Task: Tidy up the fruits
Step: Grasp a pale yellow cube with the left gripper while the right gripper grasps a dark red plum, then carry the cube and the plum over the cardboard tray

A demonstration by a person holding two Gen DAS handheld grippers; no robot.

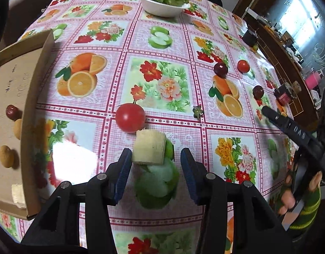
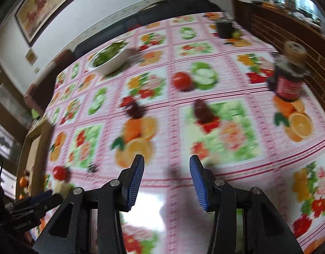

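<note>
Black "DAS" lettering marks the right claw (image 1: 266,110); both it and the left claw (image 1: 156,158) gape, holding nothing.

A pink checked tablecloth (image 1: 124,42) printed with fruit and flowers was shown; a red tomato (image 1: 130,117) and a pale yellow banana piece (image 1: 148,149) were seen.

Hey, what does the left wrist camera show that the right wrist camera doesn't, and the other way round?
Only the left wrist view shows the inside of the cardboard box, holding a dark plum and two tan fruits.

Only the right wrist view shows the framed picture on the wall, and the open right hand-held gripper from behind.

Both show the floral tablecloth, the white bowl of lettuce, the near tomato, the pale banana chunk, and the open left hand-held gripper.
</note>
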